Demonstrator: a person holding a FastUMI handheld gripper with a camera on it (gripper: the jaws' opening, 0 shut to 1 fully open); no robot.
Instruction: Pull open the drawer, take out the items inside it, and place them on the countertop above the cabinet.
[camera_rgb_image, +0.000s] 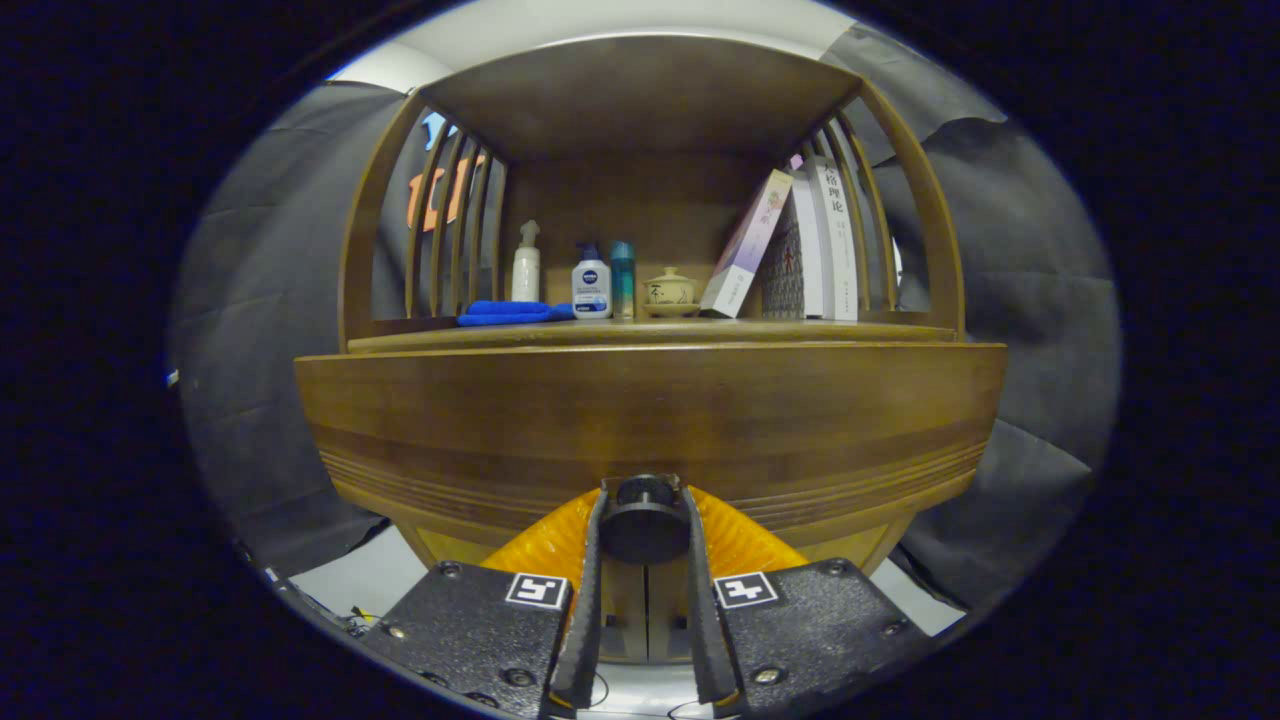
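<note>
A wooden cabinet stands right in front of me, its drawer front (650, 420) a broad brown band across the view. My gripper (645, 505) is shut on the drawer's round black knob (645, 522), with one finger pressed on each side of it. Above the drawer front lies the countertop (650, 333), under an open wooden shelf frame. The inside of the drawer is hidden behind its front.
On the countertop stand a folded blue cloth (508, 313), a white spray bottle (526, 264), a white-and-blue bottle (591, 284), a teal bottle (622, 279), a small lidded cup (669, 291) and leaning books (800, 245). Slatted sides (445, 225) flank the shelf.
</note>
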